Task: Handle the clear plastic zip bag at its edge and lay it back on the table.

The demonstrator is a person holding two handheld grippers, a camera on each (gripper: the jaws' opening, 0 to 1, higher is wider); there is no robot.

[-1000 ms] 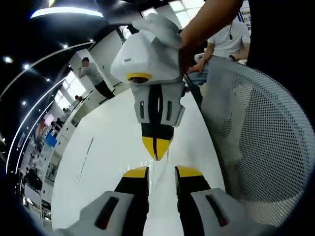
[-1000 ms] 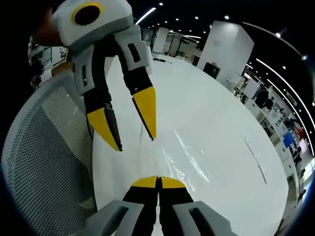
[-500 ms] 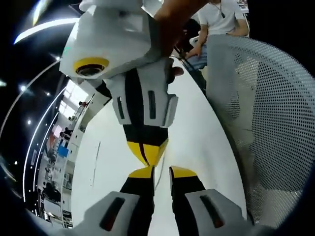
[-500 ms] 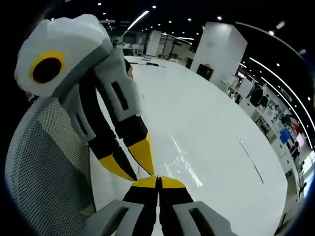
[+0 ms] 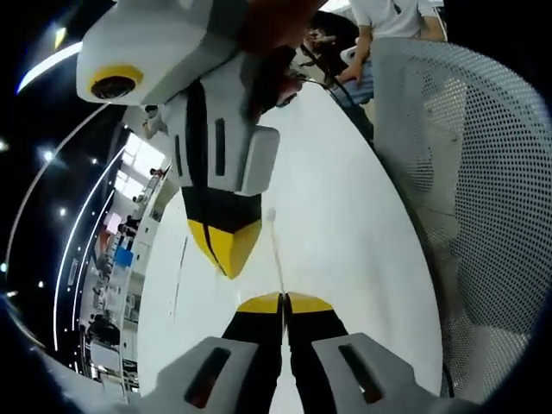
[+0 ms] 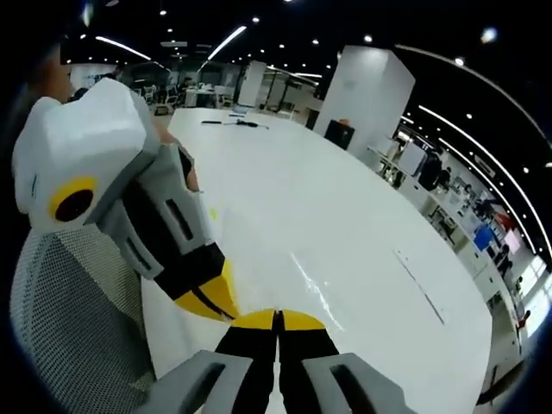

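left gripper view showed the left gripper [image 5: 283,301] pressed together on the clear zip bag's edge [image 5: 274,250] above the white table [image 5: 345,216]; right gripper [image 6: 276,317] likewise pinched it. thin, limp, slippery film seemingly; the stiffer zip edge suits gripping.

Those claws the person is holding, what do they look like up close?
Each claw is alike. The left claw has two black fingers with yellow tips, set in pale grey housings with dark slots. The right claw, seen in the left gripper view, shows the same black fingers and yellow tips under a grey slotted body, topped by a white box. No cables or sleeves can be made out.
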